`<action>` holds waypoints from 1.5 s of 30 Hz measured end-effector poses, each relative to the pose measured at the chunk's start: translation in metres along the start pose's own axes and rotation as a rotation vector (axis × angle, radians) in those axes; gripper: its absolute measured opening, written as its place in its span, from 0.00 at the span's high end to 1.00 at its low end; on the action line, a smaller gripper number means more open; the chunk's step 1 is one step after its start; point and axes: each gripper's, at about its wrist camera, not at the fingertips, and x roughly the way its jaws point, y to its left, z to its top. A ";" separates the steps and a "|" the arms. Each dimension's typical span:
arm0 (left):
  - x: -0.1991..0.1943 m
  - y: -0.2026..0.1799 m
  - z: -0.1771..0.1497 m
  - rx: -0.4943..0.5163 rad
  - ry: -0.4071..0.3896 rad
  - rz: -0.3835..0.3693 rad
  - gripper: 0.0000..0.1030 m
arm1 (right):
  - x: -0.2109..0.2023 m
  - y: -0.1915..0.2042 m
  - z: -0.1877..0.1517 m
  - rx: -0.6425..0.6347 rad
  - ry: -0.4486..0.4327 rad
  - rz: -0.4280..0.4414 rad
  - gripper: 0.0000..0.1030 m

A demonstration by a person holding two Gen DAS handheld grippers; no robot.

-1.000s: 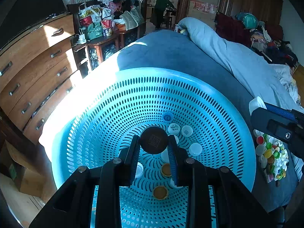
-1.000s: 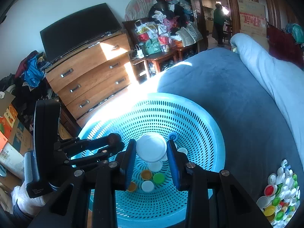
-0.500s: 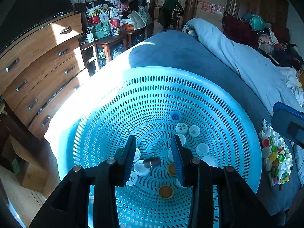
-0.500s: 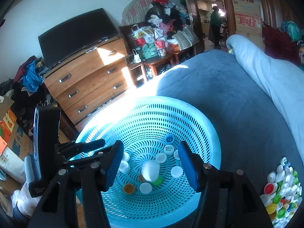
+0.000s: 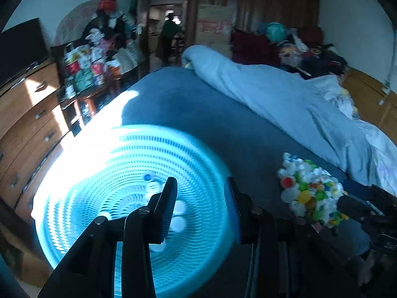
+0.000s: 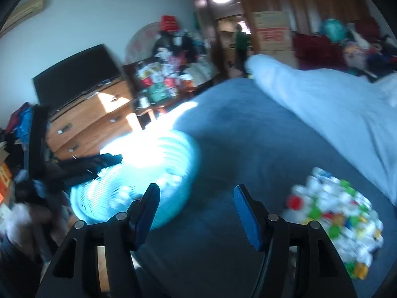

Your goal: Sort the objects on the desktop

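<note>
A round teal perforated basket (image 5: 203, 173) (image 6: 183, 173) sits on the blue bedspread (image 5: 223, 119) with several bottle caps (image 5: 177, 223) in its bottom, blurred by motion. A heap of loose coloured and white caps (image 5: 310, 193) (image 6: 335, 218) lies on the bedspread to the right. My left gripper (image 5: 199, 198) hangs over the basket's right rim, open and empty. My right gripper (image 6: 196, 203) is above bare bedspread between basket and heap; its jaws are opening with nothing between them. The left gripper (image 6: 94, 166) also shows at the basket's far-left side in the right wrist view.
A wooden dresser (image 6: 94, 119) with a dark TV (image 6: 74, 77) stands left of the bed, past its sunlit edge. A cluttered side table (image 5: 99, 69) is behind it. A pale blue duvet (image 5: 285, 104) lies along the right. A person (image 5: 168, 39) stands in the far doorway.
The left gripper let go of a dark cap and the right of a white cap, and both fell into the basket. Both grippers then swung right, toward the cap heap.
</note>
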 end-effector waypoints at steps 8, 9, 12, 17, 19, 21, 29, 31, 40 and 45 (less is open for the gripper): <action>0.054 -0.156 -0.048 0.290 0.121 -0.304 0.67 | -0.077 -0.133 -0.091 0.241 0.052 -0.208 0.34; 0.069 -0.164 -0.057 0.308 0.151 -0.321 0.67 | -0.086 -0.143 -0.100 0.264 0.057 -0.219 0.34; 0.112 -0.181 -0.079 0.274 0.246 -0.375 0.68 | -0.103 -0.163 -0.121 0.312 0.071 -0.233 0.34; 0.140 -0.217 -0.103 0.296 0.317 -0.466 0.68 | -0.106 -0.192 -0.141 0.382 0.084 -0.222 0.34; 0.149 -0.235 -0.109 0.334 0.344 -0.443 0.68 | -0.105 -0.198 -0.147 0.394 0.085 -0.214 0.34; 0.158 -0.250 -0.114 0.366 0.360 -0.429 0.68 | -0.102 -0.203 -0.151 0.400 0.088 -0.202 0.34; 0.149 -0.245 -0.114 0.346 0.315 -0.405 0.68 | -0.060 -0.216 -0.160 0.395 0.181 -0.125 0.34; 0.146 -0.236 -0.118 0.335 0.313 -0.410 0.68 | -0.041 -0.216 -0.158 0.369 0.206 -0.124 0.34; 0.160 -0.223 -0.131 0.317 0.319 -0.425 0.68 | 0.014 -0.219 -0.163 0.269 0.297 -0.217 0.68; 0.162 -0.236 -0.138 0.366 0.281 -0.457 0.68 | 0.004 -0.222 -0.167 0.295 0.288 -0.194 0.68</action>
